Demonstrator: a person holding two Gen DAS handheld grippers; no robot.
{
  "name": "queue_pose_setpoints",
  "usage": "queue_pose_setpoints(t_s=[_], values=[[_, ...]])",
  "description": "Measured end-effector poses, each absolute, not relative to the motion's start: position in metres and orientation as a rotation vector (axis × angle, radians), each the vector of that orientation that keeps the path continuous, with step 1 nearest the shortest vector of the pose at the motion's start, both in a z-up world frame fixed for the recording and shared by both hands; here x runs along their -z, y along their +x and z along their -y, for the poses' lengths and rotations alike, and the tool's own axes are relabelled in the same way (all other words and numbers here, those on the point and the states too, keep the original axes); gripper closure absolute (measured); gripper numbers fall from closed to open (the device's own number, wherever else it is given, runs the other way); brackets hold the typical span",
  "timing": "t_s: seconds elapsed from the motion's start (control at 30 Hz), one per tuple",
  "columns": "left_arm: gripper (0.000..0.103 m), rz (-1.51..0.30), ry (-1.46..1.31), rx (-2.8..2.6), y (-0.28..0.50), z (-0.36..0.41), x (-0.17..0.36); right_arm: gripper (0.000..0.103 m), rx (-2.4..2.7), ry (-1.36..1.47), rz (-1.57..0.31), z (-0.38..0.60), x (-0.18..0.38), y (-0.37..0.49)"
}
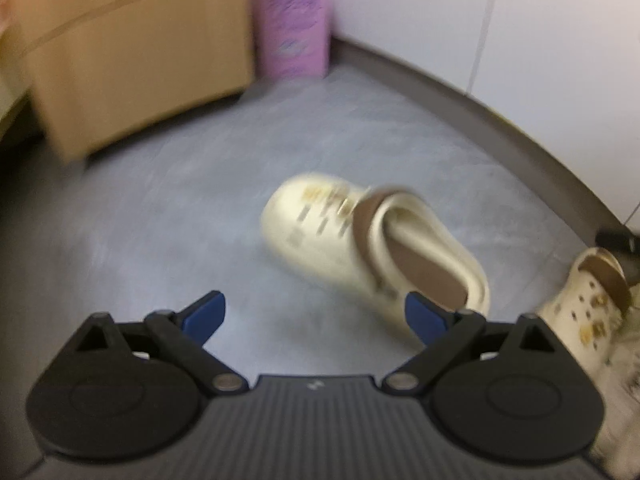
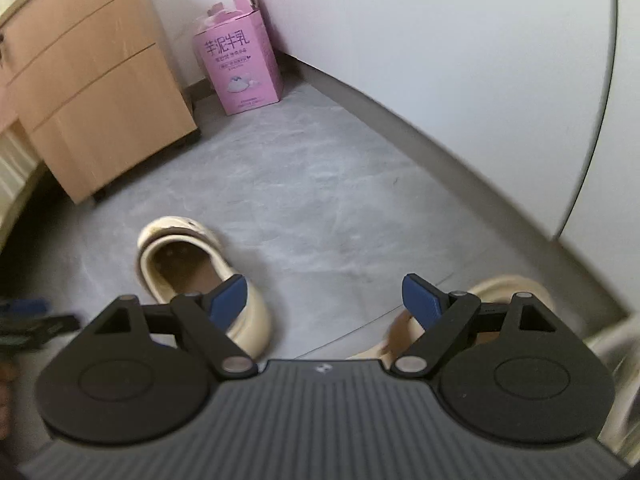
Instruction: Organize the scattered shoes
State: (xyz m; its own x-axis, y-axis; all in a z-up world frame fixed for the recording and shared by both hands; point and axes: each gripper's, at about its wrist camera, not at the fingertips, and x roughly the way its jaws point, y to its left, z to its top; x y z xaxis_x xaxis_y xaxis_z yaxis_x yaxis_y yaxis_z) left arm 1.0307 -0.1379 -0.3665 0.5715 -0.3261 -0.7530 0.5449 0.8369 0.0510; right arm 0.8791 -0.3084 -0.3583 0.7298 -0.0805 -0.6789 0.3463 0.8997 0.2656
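A cream clog with a brown strap and insole (image 1: pixel 372 248) lies on the grey floor, just ahead and right of my open, empty left gripper (image 1: pixel 316 314). A second matching clog (image 1: pixel 592 304) stands at the right edge, toe up, near the wall. In the right wrist view, the first clog (image 2: pixel 188 272) lies heel toward me, behind the left finger (image 2: pixel 230 296) of my open, empty right gripper (image 2: pixel 324 296). The second clog (image 2: pixel 496 292) is partly hidden behind the right finger.
A wooden drawer cabinet (image 2: pixel 92 92) stands at the left. A pink carton (image 2: pixel 240 68) sits in the corner against the white wall (image 2: pixel 440 40). A grey baseboard (image 1: pixel 500 120) runs along the wall. A dark object (image 1: pixel 618 238) lies by the wall at the right.
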Motion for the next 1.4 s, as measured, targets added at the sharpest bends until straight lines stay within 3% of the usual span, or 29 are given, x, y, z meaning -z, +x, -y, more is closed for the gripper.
queue_pose_setpoints(t_s=[0.17, 0.33, 0.67, 0.93, 1.1, 1.3, 1.4], values=[[0.015, -0.807, 0.420, 0.554, 1.063, 0.196, 0.399, 0.016, 0.165, 0.448, -0.762, 0.285, 0.370, 0.883], [0.017, -0.817, 0.539, 0.540, 1.073, 0.223, 0.422, 0.017, 0.170, 0.419, -0.773, 0.289, 0.374, 0.884], [0.064, -0.825, 0.615, 0.465, 1.105, 0.229, 0.433, 0.017, 0.216, 0.466, -0.790, 0.302, 0.381, 0.878], [0.082, -0.975, 0.391, 0.282, 1.108, 0.183, 0.412, 0.017, 0.188, 0.476, -0.777, 0.297, 0.379, 0.870], [0.081, -1.094, 0.172, 0.132, 1.098, 0.129, 0.402, 0.017, 0.151, 0.494, -0.770, 0.288, 0.379, 0.869], [0.078, -1.242, -0.274, -0.046, 1.057, 0.063, 0.392, 0.017, 0.082, 0.473, -0.777, 0.272, 0.378, 0.872], [0.069, -1.289, -0.422, -0.086, 1.038, 0.052, 0.393, 0.017, 0.085, 0.465, -0.794, 0.269, 0.381, 0.873]])
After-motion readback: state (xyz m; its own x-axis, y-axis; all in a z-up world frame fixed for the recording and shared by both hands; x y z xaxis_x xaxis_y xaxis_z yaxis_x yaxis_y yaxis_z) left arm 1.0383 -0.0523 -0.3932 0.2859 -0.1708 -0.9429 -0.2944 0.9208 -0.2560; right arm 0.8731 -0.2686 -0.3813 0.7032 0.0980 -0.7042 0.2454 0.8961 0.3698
